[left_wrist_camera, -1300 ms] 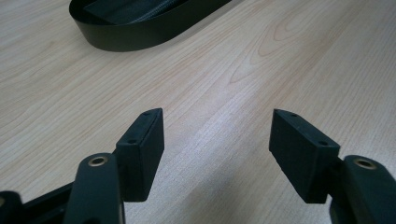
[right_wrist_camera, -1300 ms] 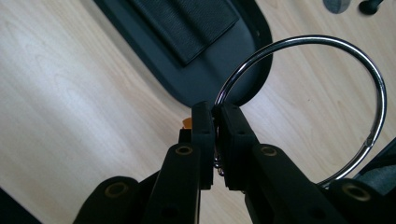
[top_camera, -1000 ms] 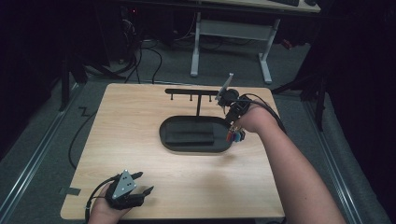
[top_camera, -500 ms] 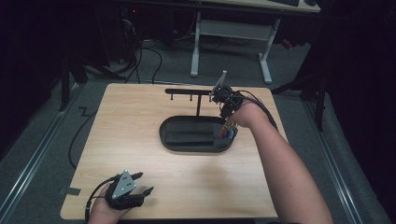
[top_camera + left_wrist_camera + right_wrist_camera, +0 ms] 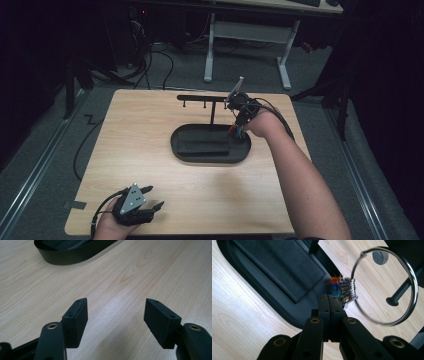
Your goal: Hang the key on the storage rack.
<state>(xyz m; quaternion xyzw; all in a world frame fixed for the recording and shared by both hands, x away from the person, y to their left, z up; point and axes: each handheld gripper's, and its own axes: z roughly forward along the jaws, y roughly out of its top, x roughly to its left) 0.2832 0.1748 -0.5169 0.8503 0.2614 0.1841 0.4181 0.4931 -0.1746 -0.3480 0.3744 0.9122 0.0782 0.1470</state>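
- Pinching a large metal key ring (image 5: 384, 287) near its coloured tags (image 5: 338, 286): right gripper (image 5: 329, 300), jaws pressed together, above the black oval tray's (image 5: 180, 150) right end, beside the hook stand (image 5: 205, 99).
- Resting spread and empty near the table's front left edge: left gripper (image 5: 115, 315).
- Lying in the tray: black leather pad (image 5: 279, 265).
- Underneath: light wood table (image 5: 135, 125), grey floor, dark room, cables.
- No readable writing.

a large silver key ring (image 5: 384, 286) with small coloured tags bunched on it hangs over the right end of the black oval tray (image 5: 200, 154), below the hook rack (image 5: 205, 98).
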